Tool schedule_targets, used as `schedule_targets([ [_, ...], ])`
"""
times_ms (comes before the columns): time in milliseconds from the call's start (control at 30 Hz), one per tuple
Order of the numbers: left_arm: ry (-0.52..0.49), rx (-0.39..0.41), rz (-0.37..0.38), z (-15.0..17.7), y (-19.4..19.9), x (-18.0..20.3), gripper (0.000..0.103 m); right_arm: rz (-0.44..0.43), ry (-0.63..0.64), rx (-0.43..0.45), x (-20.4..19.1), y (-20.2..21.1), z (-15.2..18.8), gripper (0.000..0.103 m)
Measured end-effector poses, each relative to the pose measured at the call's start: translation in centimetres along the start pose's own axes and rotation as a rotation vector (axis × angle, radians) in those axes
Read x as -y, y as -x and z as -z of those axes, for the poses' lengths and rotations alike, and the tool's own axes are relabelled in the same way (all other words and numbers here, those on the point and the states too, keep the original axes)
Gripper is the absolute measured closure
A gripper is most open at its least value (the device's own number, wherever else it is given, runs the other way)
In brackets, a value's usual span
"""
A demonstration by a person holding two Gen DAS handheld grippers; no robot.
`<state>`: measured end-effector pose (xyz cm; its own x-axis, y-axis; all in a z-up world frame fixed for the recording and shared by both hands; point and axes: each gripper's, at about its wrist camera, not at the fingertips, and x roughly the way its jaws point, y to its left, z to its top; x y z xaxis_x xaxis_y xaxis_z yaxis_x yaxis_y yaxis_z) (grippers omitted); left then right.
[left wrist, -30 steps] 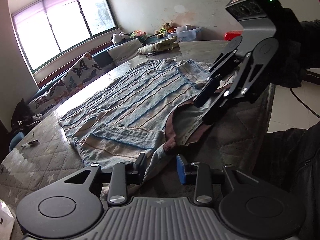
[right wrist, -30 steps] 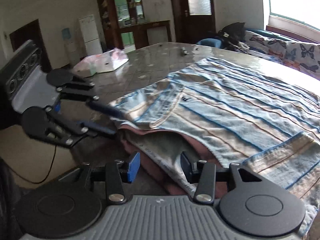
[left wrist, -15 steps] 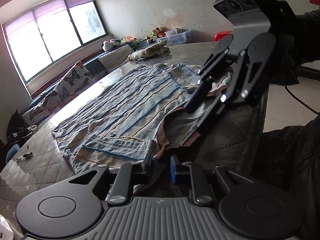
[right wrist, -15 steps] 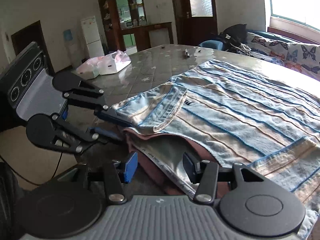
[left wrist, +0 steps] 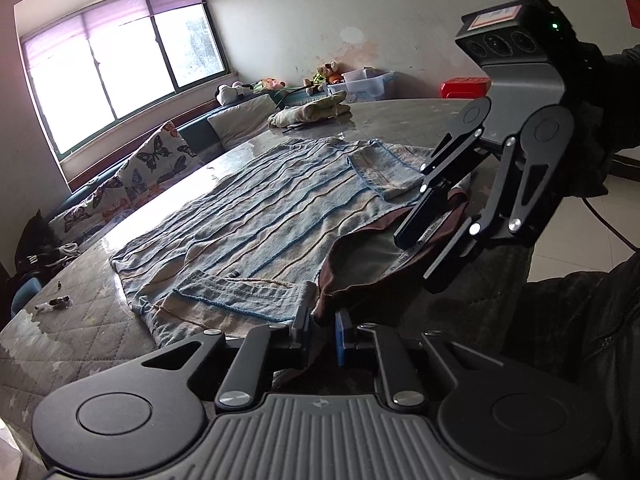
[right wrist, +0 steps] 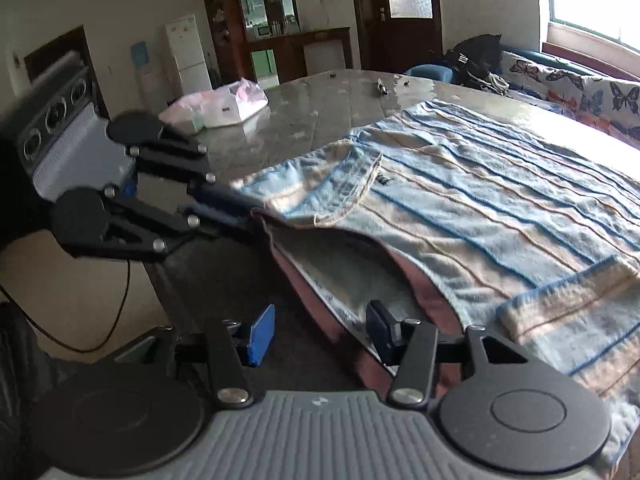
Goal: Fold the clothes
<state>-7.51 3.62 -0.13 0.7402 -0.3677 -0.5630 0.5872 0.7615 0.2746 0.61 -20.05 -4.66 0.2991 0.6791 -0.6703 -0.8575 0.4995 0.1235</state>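
Note:
A pale blue striped shirt [left wrist: 260, 216] with a brown collar [left wrist: 360, 276] lies flat on the grey quilted table [left wrist: 88, 332], both sleeves folded inward. My left gripper [left wrist: 322, 324] is at the near end of the collar, its jaws closing with the fabric pinched between the pads. The right wrist view shows the same left gripper [right wrist: 224, 208] gripping the shirt [right wrist: 480, 208] at the shoulder. My right gripper [right wrist: 320, 332] stands open over the other end of the collar [right wrist: 416, 284], cloth lying between its fingers, unpressed. It appears as the right gripper [left wrist: 420, 260] in the left wrist view.
A pink-white plastic bag [right wrist: 216, 104] sits at the table's far side. A bundle of folded cloth [left wrist: 308, 114] lies near the far edge. Butterfly-print cushions [left wrist: 156, 160] line a bench under the window. Small bits [left wrist: 52, 303] lie on the table. A cable [right wrist: 60, 336] trails over the floor.
The left jaws have come together onto the collar end. The right jaws have widened slightly. Neither hand has shifted noticeably.

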Motion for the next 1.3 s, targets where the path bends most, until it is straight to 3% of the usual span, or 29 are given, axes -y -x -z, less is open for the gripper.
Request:
schedule_targets([
  [133,-0.002,0.009,-0.009,-0.1,0.1,0.0,0.089,0.025,0.021,0.026,-0.2,1.1,-0.1,0.052],
  [433,0.059,0.028,-0.030,-0.7,0.0,-0.9,0.090,0.269,0.016,0.013,1.7,5.7,2.8,0.046],
  [767,0.167,0.026,-0.043,-2.7,-1.1,-3.4,0.090,0.368,0.117,-0.003,2.7,5.6,4.2,0.040],
  [867,0.165,0.019,-0.040,-3.0,-1.4,-3.8,0.090,0.402,0.151,-0.003,3.1,5.4,4.3,0.045],
  [967,0.176,0.018,-0.035,-3.0,-1.5,-4.1,0.090,0.443,0.168,-0.025,3.9,5.3,4.3,0.060],
  [1067,0.188,0.017,-0.026,-2.9,-1.5,-4.3,0.090,0.467,0.185,-0.030,4.3,5.4,4.6,0.063],
  [1100,0.189,0.017,-0.022,-2.9,-1.5,-4.3,0.090,0.470,0.187,-0.027,4.3,5.4,4.6,0.072],
  [1300,0.176,0.002,0.000,-2.3,-0.9,-3.6,0.087,0.470,0.184,0.005,4.5,5.4,4.6,0.094],
])
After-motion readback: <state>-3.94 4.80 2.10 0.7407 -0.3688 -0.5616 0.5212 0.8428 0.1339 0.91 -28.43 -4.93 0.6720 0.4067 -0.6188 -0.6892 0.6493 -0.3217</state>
